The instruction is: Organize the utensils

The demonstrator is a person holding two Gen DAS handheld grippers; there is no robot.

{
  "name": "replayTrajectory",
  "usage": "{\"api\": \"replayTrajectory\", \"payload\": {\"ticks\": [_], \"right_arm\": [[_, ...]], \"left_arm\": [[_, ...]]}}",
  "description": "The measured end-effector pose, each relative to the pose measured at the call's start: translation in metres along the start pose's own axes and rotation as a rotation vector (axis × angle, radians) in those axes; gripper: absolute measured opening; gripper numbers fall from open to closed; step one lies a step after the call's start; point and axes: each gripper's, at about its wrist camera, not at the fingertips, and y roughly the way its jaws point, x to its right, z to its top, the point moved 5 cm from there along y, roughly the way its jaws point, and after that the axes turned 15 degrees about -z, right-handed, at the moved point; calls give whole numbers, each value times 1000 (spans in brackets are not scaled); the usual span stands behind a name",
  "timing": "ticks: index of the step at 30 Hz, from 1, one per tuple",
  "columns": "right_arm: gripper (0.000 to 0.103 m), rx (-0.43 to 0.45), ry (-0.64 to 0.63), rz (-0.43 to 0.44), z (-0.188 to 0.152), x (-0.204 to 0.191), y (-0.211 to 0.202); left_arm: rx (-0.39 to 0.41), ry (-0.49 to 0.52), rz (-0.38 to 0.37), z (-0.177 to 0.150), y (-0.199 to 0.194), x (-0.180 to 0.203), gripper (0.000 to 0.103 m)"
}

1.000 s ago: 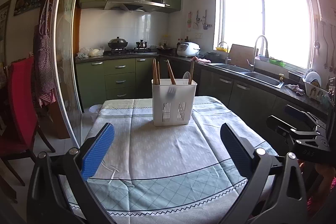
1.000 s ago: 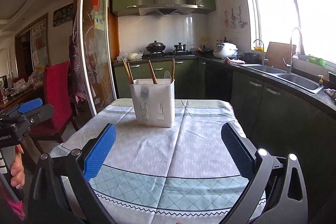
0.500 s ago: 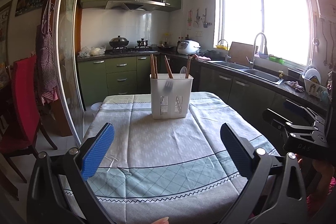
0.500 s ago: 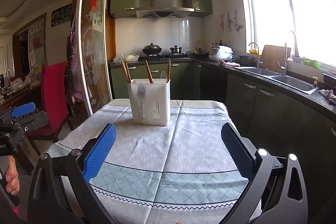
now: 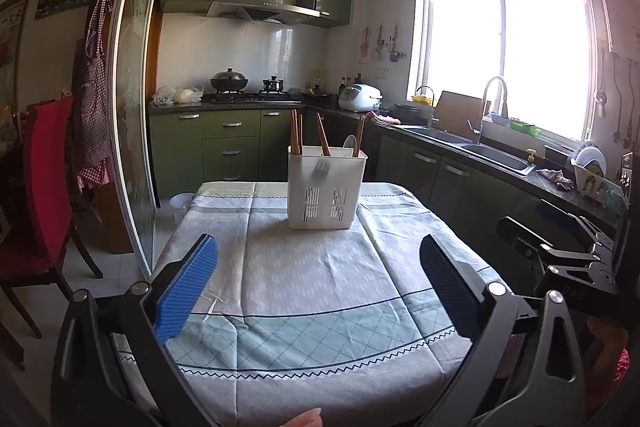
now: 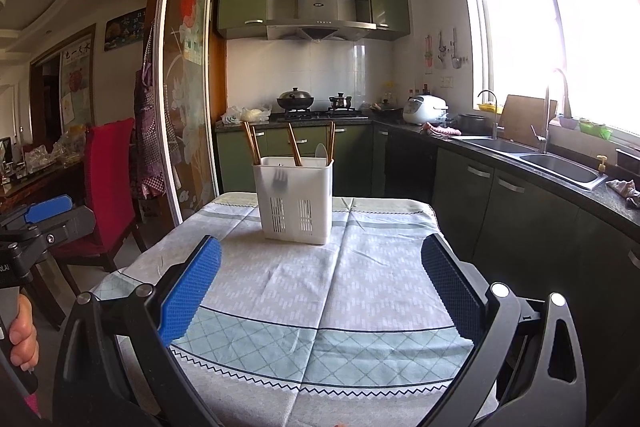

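Observation:
A white plastic utensil holder [image 5: 326, 191] stands near the far end of the table; it also shows in the right wrist view [image 6: 295, 198]. Brown chopsticks [image 5: 297, 138] and a spoon [image 5: 350, 146] stick up out of it, and a fork shows dimly through its wall [image 6: 280, 179]. My left gripper [image 5: 318, 285] is open and empty, held back over the table's near edge. My right gripper [image 6: 320, 285] is open and empty too, also over the near edge. Each gripper shows at the side of the other's view.
The table wears a grey and pale green cloth [image 5: 312, 291]. A red chair [image 5: 44, 195] stands at the left by a glass sliding door [image 5: 136, 115]. Green cabinets, a stove and a sink [image 5: 472, 147] line the back and right.
Both grippers have drawn back from the utensil holder, which now looks smaller and farther. Both stay open and empty.

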Motion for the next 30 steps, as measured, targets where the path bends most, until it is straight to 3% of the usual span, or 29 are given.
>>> {"api": "replayTrajectory", "payload": {"ticks": [14,30], "right_arm": [[99,4,2,5,0,1,-3],[99,-1,-8,13,3,4,-3]], "left_arm": [[-4,-2,-40,0,-2,7,96],[-2,6,-24,1,-4,4,96]]}}
